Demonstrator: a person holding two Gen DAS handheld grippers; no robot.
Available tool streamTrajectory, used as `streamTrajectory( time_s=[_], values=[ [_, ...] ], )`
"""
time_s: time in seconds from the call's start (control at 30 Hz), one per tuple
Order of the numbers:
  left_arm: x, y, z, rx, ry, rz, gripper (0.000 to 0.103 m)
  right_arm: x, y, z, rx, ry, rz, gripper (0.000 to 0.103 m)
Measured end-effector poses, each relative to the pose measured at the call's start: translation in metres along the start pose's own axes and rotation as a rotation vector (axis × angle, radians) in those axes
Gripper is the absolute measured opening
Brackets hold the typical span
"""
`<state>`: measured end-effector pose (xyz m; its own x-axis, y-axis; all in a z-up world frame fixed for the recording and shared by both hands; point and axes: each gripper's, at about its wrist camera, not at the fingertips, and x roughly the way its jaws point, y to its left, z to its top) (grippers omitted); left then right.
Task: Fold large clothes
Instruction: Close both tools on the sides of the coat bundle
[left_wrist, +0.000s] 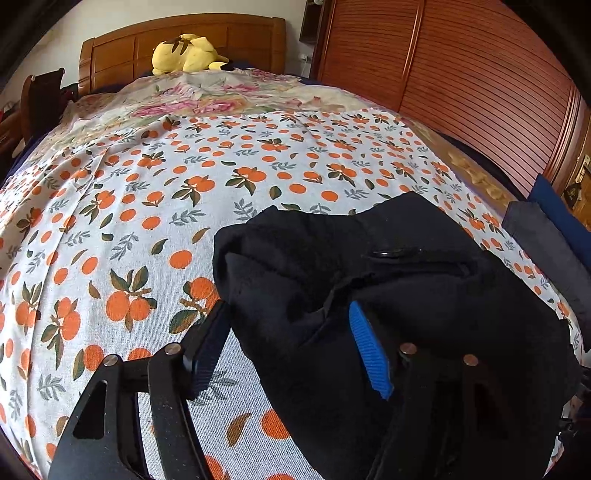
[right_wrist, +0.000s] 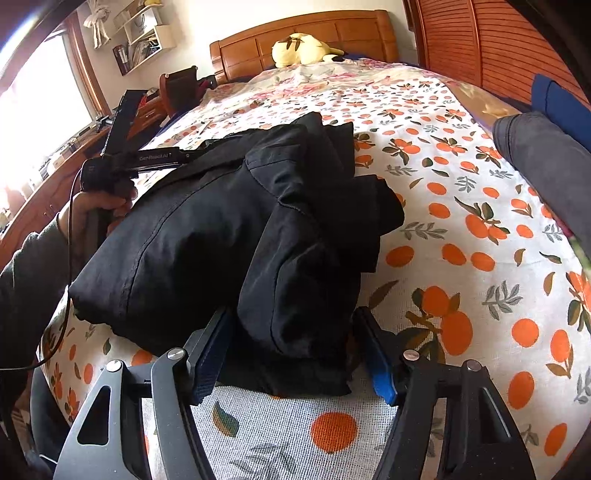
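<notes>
right tongs (right_wrist: 293, 354) stand spread around the near edge of the black garment (right_wrist: 229, 236); whether their pads press the cloth i cannot tell. left tongs (left_wrist: 286, 345) are spread too, one blue pad against a fold of the garment (left_wrist: 388, 280), the other over the sheet (left_wrist: 147, 206), apart from the cloth. garment lies bunched on the bed near its foot. a hand (right_wrist: 99, 206) holds the left tool beside it. a yellow plush (right_wrist: 299, 48) lies by the headboard.
</notes>
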<state>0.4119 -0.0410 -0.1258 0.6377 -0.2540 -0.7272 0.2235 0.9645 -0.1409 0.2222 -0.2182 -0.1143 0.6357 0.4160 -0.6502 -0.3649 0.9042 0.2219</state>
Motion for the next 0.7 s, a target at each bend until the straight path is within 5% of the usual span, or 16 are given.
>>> streamTrajectory(
  time_s=[0.33,0.53,0.7],
  values=[
    [0.001,-0.008,-0.003,0.029,0.010,0.010,0.042,0.002,0.005,0.001,-0.005,0.019,0.037,0.050],
    [-0.003,-0.013,-0.003,0.066,0.016,0.050,0.017,0.003,0.009,0.006,-0.028,0.013,0.058,0.027],
    [-0.021,-0.013,-0.003,0.068,-0.001,0.088,0.008,-0.006,0.012,0.009,-0.061,-0.041,0.042,0.017]
  ],
)
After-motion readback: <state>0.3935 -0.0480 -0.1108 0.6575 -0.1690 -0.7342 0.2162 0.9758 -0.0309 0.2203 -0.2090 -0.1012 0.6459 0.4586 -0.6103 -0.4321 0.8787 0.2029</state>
